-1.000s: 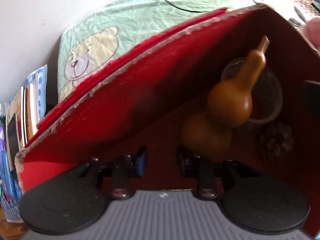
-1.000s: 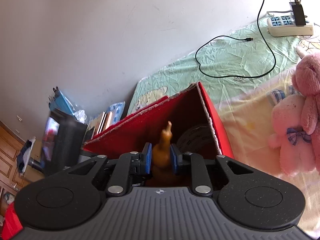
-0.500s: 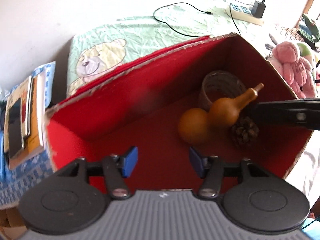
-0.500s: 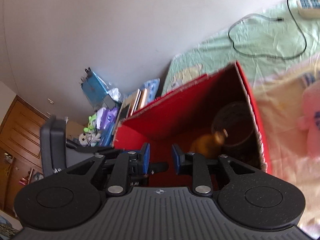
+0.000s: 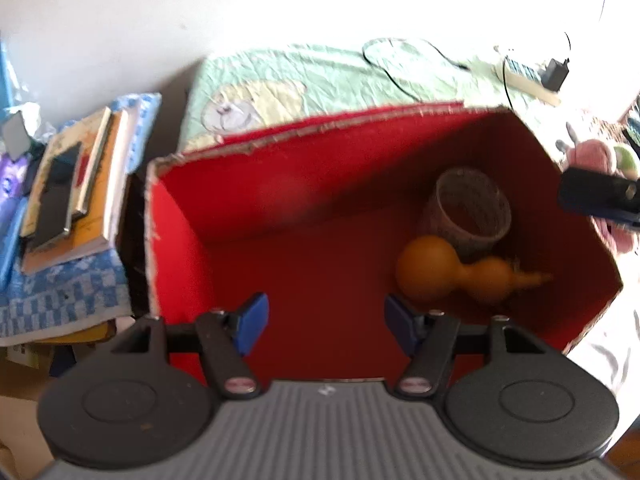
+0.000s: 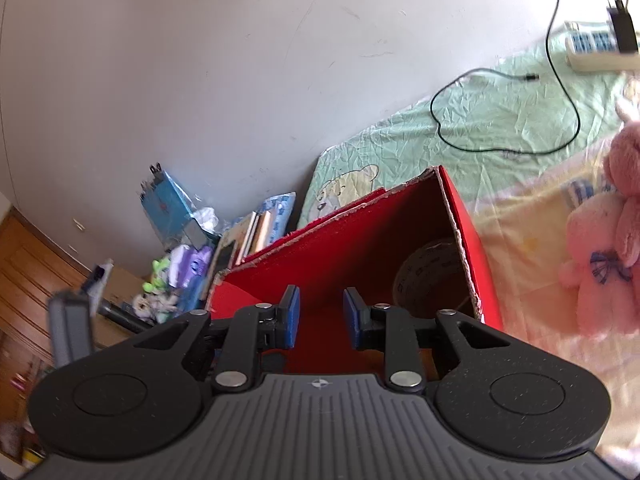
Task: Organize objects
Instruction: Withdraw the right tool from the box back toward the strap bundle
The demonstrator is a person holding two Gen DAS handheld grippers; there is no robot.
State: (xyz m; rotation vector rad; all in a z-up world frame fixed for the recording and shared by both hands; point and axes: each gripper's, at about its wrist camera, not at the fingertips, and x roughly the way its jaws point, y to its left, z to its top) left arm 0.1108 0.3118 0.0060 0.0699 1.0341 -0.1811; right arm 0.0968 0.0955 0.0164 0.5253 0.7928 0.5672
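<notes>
A: Since a moment ago we have let the brown wooden double-bulbed gourd (image 5: 452, 274) go; it was upright between our right gripper's pads and now lies on its side on the floor of the large red open-topped cardboard box (image 5: 280, 216), at about four o'clock in the left wrist view.

B: Agreed. Next in size, the round translucent patterned cup (image 5: 468, 210) stands touching the gourd, at its one o'clock.

A: Our left gripper (image 5: 326, 322) hangs above the box, jaws opening, nothing between them.

B: Our right gripper (image 6: 322, 316) is also released and opening, with only the red box floor behind its blue pads (image 6: 291, 316).
</notes>
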